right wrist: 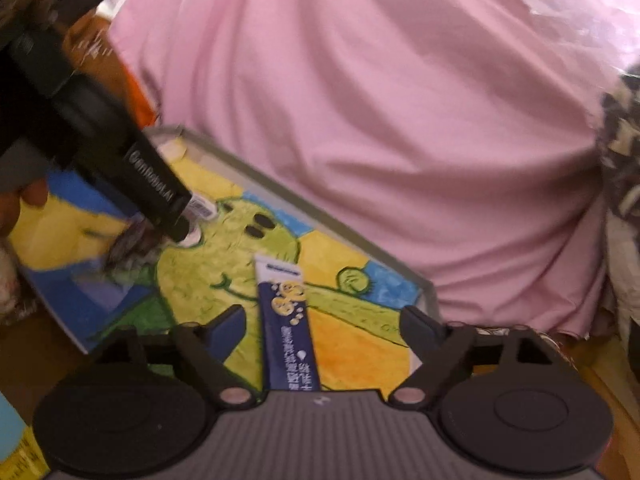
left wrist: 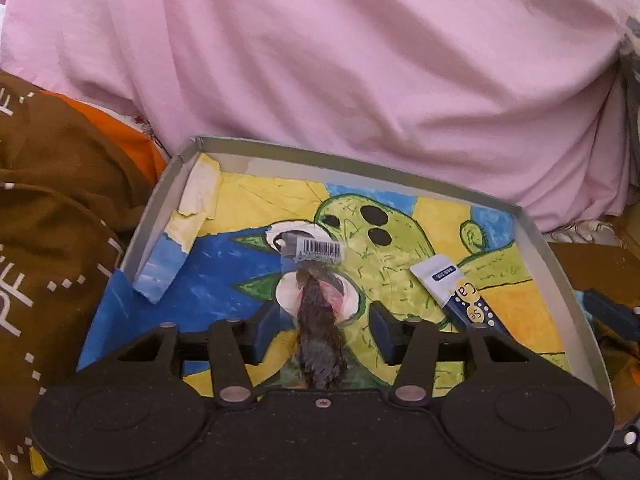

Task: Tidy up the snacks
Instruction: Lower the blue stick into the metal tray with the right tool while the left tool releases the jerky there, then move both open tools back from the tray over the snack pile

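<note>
A shallow grey tray [left wrist: 160, 208] lined with a green cactus painting lies in front of me. In it is a clear packet of dark dried snack [left wrist: 320, 320] with a barcode label. My left gripper [left wrist: 322, 326] is open, its fingers standing apart on either side of that packet. To the right lies a blue and white sachet [left wrist: 460, 296]. In the right wrist view the sachet [right wrist: 288, 320] rests on the tray [right wrist: 320, 216] between the wide-open fingers of my right gripper [right wrist: 324, 328], nearer the left finger. The left gripper [right wrist: 176, 216] shows there over the dark packet [right wrist: 128, 244].
A big pink cloth [left wrist: 360, 60] rises just behind the tray. Brown fabric with white lettering [left wrist: 48, 240] and an orange patch [left wrist: 132, 136] lie to the left. A hand [right wrist: 20, 208] holds the left gripper. A light blue object [right wrist: 8, 420] is at the lower left.
</note>
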Available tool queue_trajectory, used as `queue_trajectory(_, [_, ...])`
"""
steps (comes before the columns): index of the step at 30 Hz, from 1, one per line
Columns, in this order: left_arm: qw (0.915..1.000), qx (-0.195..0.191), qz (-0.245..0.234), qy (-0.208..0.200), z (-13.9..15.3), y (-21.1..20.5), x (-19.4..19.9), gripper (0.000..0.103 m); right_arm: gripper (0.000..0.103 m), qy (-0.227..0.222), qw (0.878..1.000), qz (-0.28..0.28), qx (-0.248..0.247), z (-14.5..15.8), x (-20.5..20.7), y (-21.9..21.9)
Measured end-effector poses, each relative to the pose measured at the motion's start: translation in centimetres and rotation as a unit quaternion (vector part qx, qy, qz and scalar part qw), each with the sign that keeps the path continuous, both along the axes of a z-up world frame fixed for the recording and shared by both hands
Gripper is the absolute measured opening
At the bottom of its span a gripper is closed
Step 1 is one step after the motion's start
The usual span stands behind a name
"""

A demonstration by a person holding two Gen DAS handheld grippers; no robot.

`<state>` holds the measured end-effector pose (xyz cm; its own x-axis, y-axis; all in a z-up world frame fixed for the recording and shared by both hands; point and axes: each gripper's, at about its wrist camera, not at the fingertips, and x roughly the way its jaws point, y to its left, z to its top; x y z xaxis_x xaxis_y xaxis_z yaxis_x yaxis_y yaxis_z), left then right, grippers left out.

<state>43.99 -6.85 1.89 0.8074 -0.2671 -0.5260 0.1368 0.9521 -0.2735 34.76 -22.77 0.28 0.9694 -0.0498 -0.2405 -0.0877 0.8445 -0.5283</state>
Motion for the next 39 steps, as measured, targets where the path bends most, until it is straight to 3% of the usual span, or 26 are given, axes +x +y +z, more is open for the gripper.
queue_trajectory(2, [1.0000, 0.003, 0.005, -0.006, 0.3, 0.2, -0.5, 0.065, 0.102, -0.013, 1.000, -0.003, 0.013, 0.7, -0.7, -0.3])
queue_trajectory(5, [0.9998, 0.004, 0.014, -0.010, 0.9, 0.7, -1.4, 0.078, 0.103, -0.018, 1.000, -0.004, 0.019, 1.5, -2.0, -0.3])
queue_trajectory(9, [0.9996, 0.012, 0.018, -0.019, 2.0, 1.4, -3.3, 0.083, 0.103, -0.011, 0.998, -0.007, 0.064, 2.3, -4.0, -1.0])
queue_trajectory(16, [0.9980, 0.025, 0.015, -0.057, 4.7, 2.3, -8.9, 0.086, 0.103, -0.024, 0.987, 0.002, 0.161, 5.5, -8.3, -2.4])
queue_trajectory(22, [0.9977, 0.000, 0.013, -0.066, 5.4, 3.7, -14.6, 0.092, 0.103, -0.054, 0.982, 0.015, 0.179, 8.1, -13.1, -2.3])
queue_trajectory(29, [0.9973, 0.001, 0.017, -0.072, 5.4, 4.9, -21.2, 0.092, 0.103, -0.071, 0.978, 0.016, 0.194, 9.5, -19.3, -2.1])
queue_trajectory(39, [0.9964, -0.005, 0.012, -0.084, 5.0, 5.5, -29.0, 0.095, 0.103, -0.050, 0.973, 0.016, 0.224, 8.2, -26.9, -2.3])
